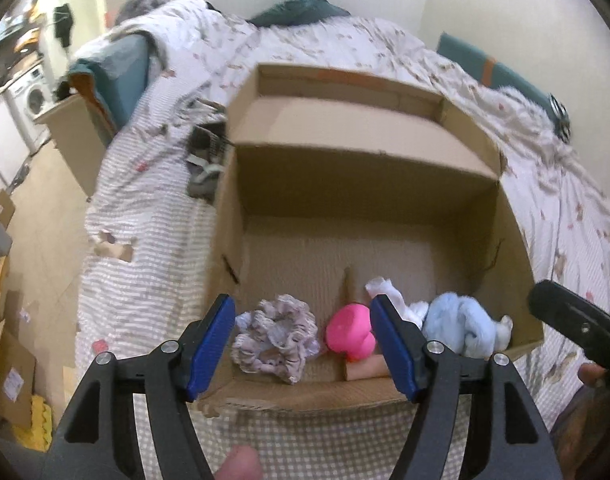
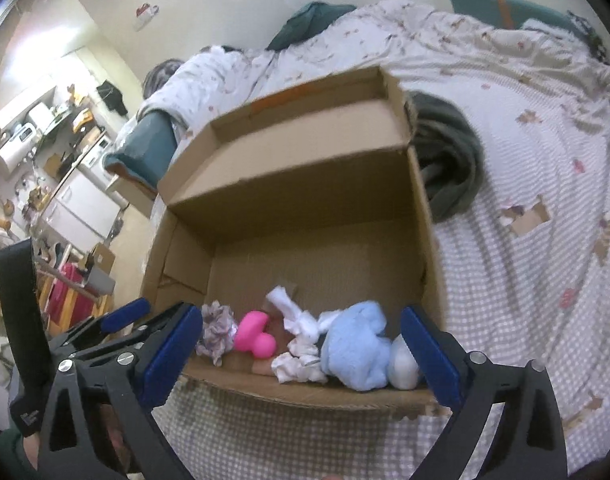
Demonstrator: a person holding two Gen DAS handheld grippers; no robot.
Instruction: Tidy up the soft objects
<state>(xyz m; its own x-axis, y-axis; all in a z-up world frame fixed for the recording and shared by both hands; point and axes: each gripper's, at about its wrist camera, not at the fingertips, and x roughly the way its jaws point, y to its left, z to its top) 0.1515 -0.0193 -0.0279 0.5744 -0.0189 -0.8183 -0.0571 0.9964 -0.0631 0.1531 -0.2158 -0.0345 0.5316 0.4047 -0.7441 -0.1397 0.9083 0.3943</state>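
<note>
A cardboard box [image 1: 241, 240] is set on a bed, its far flaps [image 1: 345, 128] folded up and its near wall low. Along the near wall inside it, four soft things are lined up. At the left a pale patterned scrunchie [image 1: 275, 338] is laid flat on the box floor. Just to its right a bright pink toy [image 1: 351, 338] is seen, touching or almost touching the scrunchie. Next a white knotted cloth [image 2: 301, 332] is placed, and at the right end a light blue fluffy cloth [image 1: 463, 330] is bunched against the right wall, with a paler rounded piece [image 2: 403, 364] tucked beside it.

The left claw [image 1: 303, 344] is held wide open just in front of the near wall, and nothing is gripped; the scrunchie and the pink toy are framed between its blue pads [image 1: 209, 344]. The right claw [image 2: 301, 354] is likewise spread wide and empty, with all four soft things seen between its pads [image 2: 171, 354]. No contact between either claw and the box can be made out.

The bed is covered by a checked sheet [image 2: 525, 280] and a crumpled white quilt [image 1: 305, 40]. A dark grey garment [image 2: 449, 164] is heaped just beside the box. Beyond the bed, a washing machine [image 1: 33, 98] is visible.
</note>
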